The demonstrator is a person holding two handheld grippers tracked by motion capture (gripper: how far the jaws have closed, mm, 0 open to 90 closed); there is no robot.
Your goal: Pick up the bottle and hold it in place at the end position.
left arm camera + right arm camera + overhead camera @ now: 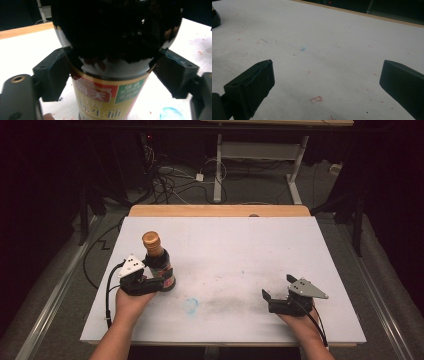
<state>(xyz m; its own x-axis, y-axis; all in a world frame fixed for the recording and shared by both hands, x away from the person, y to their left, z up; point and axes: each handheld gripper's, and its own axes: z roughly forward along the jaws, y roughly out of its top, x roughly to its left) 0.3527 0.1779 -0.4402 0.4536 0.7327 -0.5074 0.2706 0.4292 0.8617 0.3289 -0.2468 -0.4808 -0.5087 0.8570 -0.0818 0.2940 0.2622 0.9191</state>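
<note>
On the stained white table, the left gripper is clamping a tall sauce bottle low, apparently firmly; it risks tipping. The right gripper is gaping, empty.

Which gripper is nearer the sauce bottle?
Left. The left gripper has its jaws closed around the sauce bottle; the right gripper sits open, well off to the bottle's right on the table.

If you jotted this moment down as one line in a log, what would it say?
left gripper: shut on dark sauce bottle, upright | right gripper: open, holding nothing | white table: blue smudge
</note>
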